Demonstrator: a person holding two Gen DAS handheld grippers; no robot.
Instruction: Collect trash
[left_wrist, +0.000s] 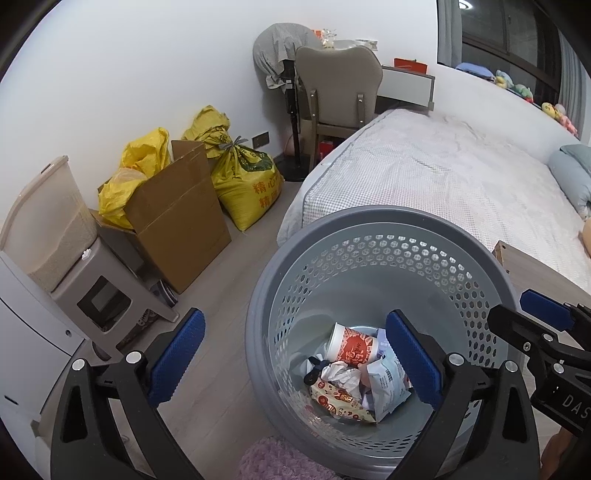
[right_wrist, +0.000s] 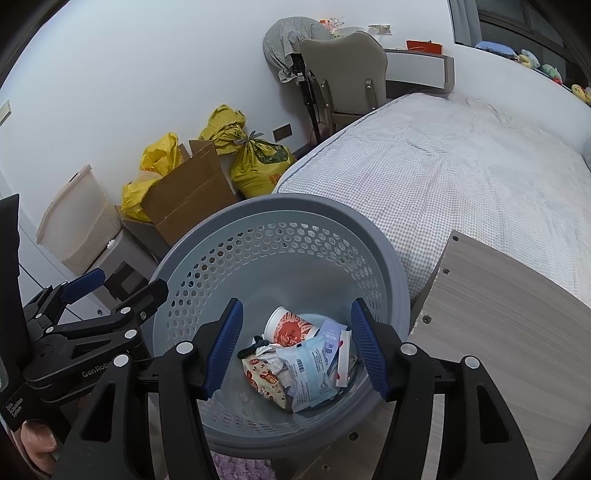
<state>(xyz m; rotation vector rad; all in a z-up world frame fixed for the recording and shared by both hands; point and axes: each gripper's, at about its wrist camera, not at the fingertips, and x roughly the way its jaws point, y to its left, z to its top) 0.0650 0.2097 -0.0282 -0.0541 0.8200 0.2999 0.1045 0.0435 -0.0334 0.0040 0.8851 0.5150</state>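
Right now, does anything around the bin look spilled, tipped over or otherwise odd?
Nothing stands out. The grey perforated plastic bin stands upright, and the red-and-white paper cup and crumpled wrappers lie inside at its bottom. No litter shows on the floor around it.

Both grippers are built of black plastic arms ending in blue ribbed pads. On the left gripper (left_wrist: 295, 362), round silver screws are set at the arm joints, nearest the grey basket (left_wrist: 384, 218). The right gripper (right_wrist: 295, 350) carries matching silver screws. White lettering, partly legible as "GenRob", is printed on the black body left of the basket.
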